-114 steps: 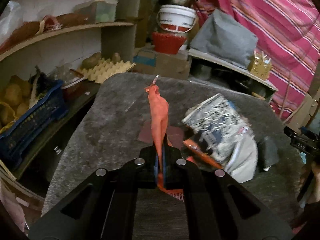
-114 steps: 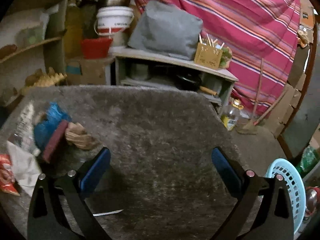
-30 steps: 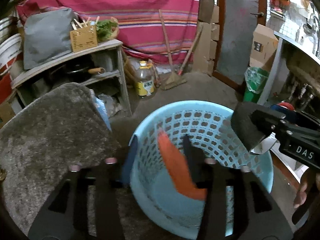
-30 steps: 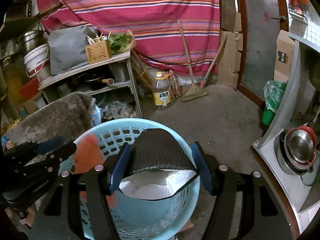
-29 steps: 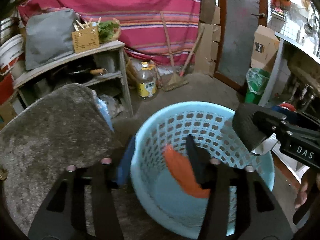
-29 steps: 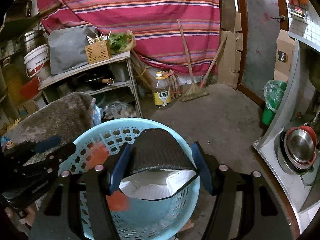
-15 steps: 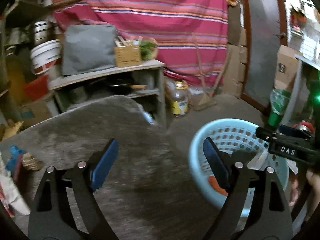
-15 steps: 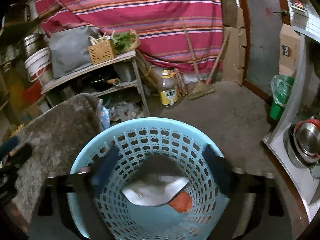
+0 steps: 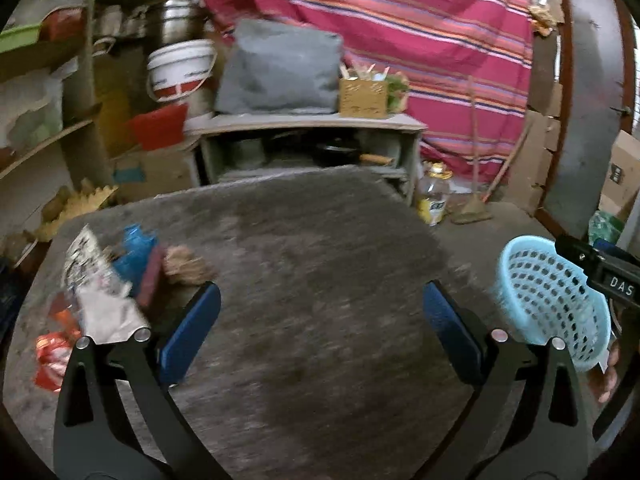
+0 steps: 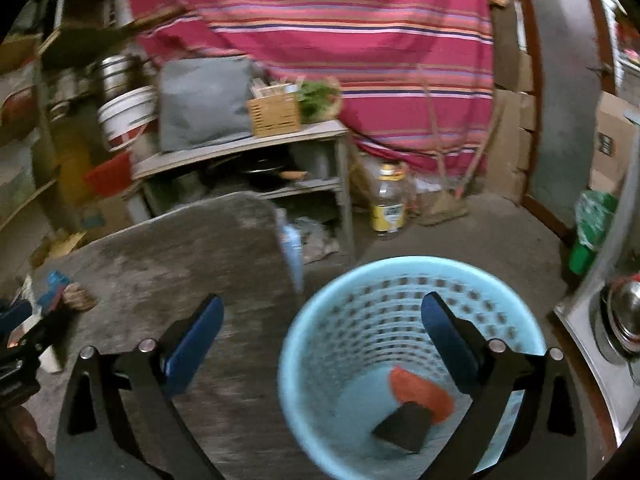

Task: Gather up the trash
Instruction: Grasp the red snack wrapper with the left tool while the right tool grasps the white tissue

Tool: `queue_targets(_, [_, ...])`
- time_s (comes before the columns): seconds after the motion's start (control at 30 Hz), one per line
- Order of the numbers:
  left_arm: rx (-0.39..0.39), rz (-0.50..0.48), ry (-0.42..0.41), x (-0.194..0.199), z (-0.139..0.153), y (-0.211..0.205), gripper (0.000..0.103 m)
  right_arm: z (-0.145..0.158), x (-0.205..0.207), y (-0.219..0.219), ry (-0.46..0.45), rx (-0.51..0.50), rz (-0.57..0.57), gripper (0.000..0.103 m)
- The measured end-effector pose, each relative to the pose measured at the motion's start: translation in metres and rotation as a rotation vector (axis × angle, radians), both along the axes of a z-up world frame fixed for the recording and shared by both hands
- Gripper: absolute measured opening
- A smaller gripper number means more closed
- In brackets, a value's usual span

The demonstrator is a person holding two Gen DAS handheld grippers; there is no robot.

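Now between drops — remaining trash pile (image 9: pixel 116 280) sits on the grey table's (image 9: pixel 320 240) left side: printed wrapper, blue scrap, brown wad, red-orange packet. Blue basket (image 10: pixel 400 280) off the right table edge holds an orange wrapper (image 10: pixel 420 390) and a dark pad (image 10: pixel 404 426). Left gripper (image 9: pixel 320 320) wide open, empty; right gripper (image 10: pixel 320 328) wide open, empty. Next: likely reach left, clamp one piece. A second ago the right one gripped that pad, the left had just let go of the wrapper over the basket — both now released.
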State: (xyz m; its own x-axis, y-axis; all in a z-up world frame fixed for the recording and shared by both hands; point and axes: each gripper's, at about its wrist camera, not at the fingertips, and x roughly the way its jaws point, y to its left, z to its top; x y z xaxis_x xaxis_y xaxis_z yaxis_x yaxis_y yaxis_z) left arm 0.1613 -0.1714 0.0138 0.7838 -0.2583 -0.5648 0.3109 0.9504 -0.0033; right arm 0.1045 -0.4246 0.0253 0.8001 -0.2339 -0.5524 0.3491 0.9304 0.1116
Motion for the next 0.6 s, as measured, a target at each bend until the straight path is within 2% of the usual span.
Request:
queue_targets(0.27, [0.016, 0.09, -0.001, 0.001, -0.004, 0.074, 0.098, -0.003, 0.021, 0.074, 0.034, -0.046, 0.113, 0.097])
queue_targets(0.6, [-0.019, 0.233, 0.027, 0.004, -0.001, 0.16, 0.098, -0.005, 0.037, 0.128, 0.038, -0.089, 0.139, 0.097])
